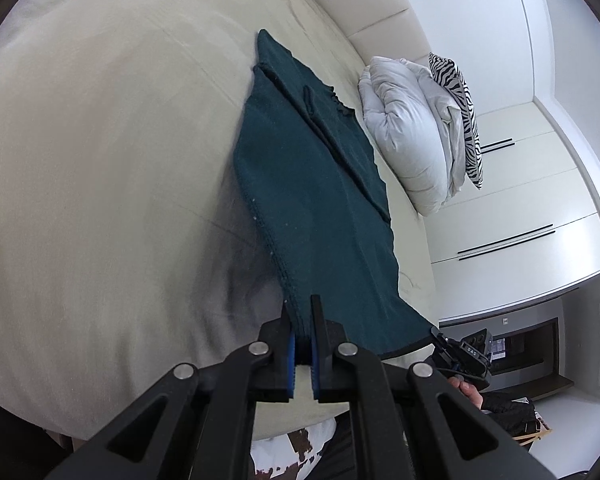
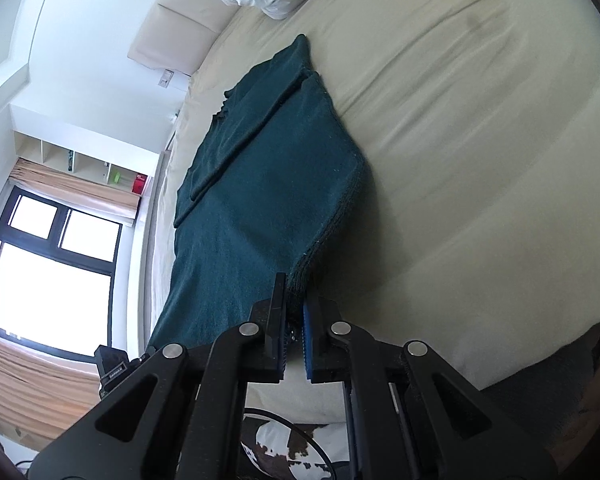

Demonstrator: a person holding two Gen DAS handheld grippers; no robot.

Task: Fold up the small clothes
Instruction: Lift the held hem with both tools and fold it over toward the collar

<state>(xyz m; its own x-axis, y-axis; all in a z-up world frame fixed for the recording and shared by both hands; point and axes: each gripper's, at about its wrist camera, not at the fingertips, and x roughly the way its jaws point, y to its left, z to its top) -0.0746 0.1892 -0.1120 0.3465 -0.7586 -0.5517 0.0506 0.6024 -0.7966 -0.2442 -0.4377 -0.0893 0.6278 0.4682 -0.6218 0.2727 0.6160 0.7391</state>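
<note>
A dark teal knit garment (image 1: 316,184) lies stretched along the cream bed sheet (image 1: 100,160), its sleeves folded in over the body. My left gripper (image 1: 302,312) is shut on its near hem corner and lifts that edge off the sheet. In the right wrist view the same garment (image 2: 260,184) runs away from me, and my right gripper (image 2: 296,292) is shut on the other near hem corner. The right gripper also shows in the left wrist view (image 1: 460,350), at the far end of the hem.
A folded white duvet (image 1: 412,128) and a zebra-print pillow (image 1: 460,100) sit at the head of the bed by the padded headboard (image 1: 360,4). White wardrobe doors (image 1: 520,216) stand beyond. A window (image 2: 48,272) with curtains is to the left in the right wrist view.
</note>
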